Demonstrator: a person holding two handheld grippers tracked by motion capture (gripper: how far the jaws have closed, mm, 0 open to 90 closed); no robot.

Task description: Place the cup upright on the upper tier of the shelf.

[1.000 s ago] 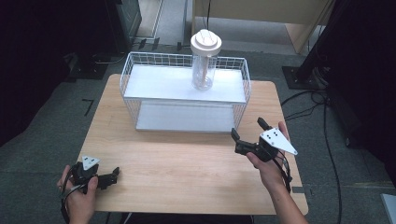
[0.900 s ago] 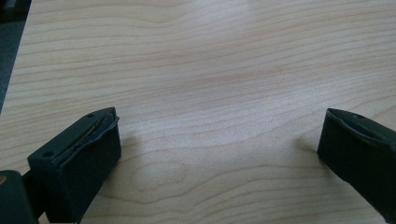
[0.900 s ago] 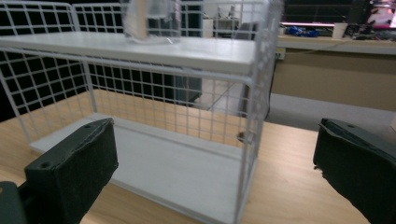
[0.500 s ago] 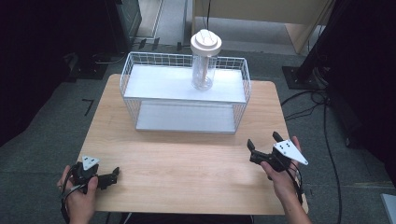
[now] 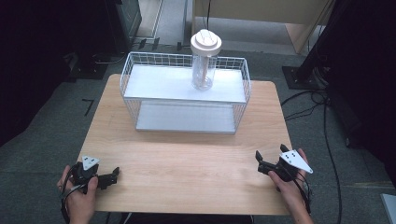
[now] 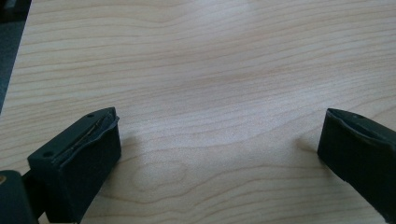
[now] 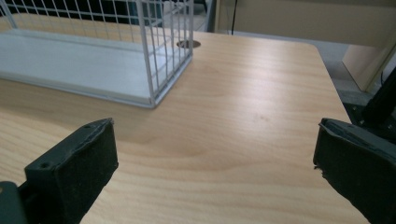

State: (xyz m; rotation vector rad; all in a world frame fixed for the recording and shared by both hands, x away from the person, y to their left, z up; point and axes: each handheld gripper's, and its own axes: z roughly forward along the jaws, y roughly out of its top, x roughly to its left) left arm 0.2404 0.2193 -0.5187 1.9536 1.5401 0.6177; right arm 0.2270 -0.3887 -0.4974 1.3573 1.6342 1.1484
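Observation:
A clear jar [image 5: 204, 65] with a white lid stands upright on the top shelf of a white wire rack [image 5: 159, 85] at the back of the wooden table [image 5: 187, 158]. My left gripper [image 5: 112, 177] rests near the front left corner, open, with bare wood between its jaws [image 6: 219, 116]. Near the front right edge my right gripper [image 5: 270, 151] is held low, also open and holding nothing [image 7: 215, 123]. In the right gripper view the rack's corner [image 7: 154, 70] stands ahead to the left.
The rack's lower shelf [image 5: 187, 117] has nothing on it. A round cable hole [image 7: 188, 44] sits in the tabletop behind the rack. Black stands and cables [image 5: 327, 121] lie on the floor to the right of the table.
My right gripper has moved right and back toward the front edge of the table, away from the rack. The left gripper has stayed put.

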